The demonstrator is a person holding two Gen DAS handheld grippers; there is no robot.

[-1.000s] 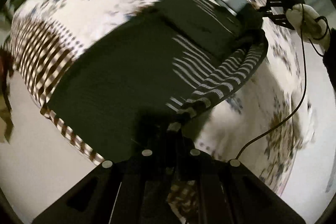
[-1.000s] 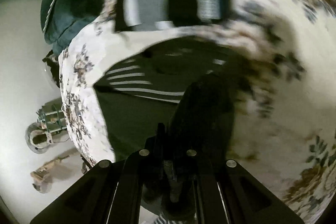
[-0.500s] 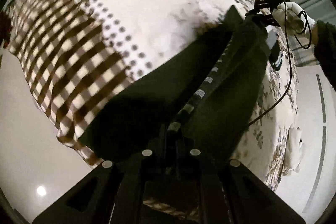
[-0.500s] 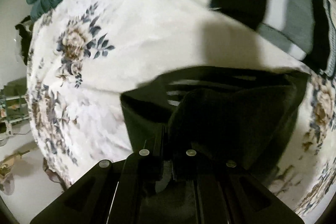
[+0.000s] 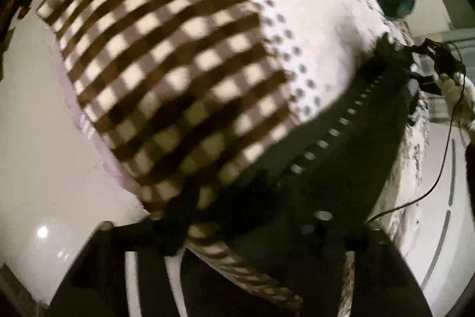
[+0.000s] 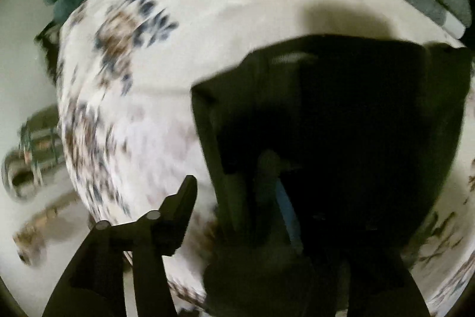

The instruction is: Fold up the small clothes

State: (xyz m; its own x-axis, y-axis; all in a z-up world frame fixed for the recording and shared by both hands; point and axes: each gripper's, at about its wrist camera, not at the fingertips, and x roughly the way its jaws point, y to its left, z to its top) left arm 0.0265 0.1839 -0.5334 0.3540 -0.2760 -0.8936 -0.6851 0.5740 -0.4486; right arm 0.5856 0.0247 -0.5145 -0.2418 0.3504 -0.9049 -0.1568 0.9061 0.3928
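Both grippers have just been opening: the left gripper (image 5: 237,230) and the right gripper (image 6: 267,204) stand with jaws apart over the dark folded garment (image 6: 341,115), which lies released on the floral bedcover (image 6: 207,20), beside a checked cloth (image 5: 166,64).

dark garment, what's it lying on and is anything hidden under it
The dark garment lies on the floral bedspread, near a checked cloth. Whatever is beneath the garment is covered and cannot be seen.
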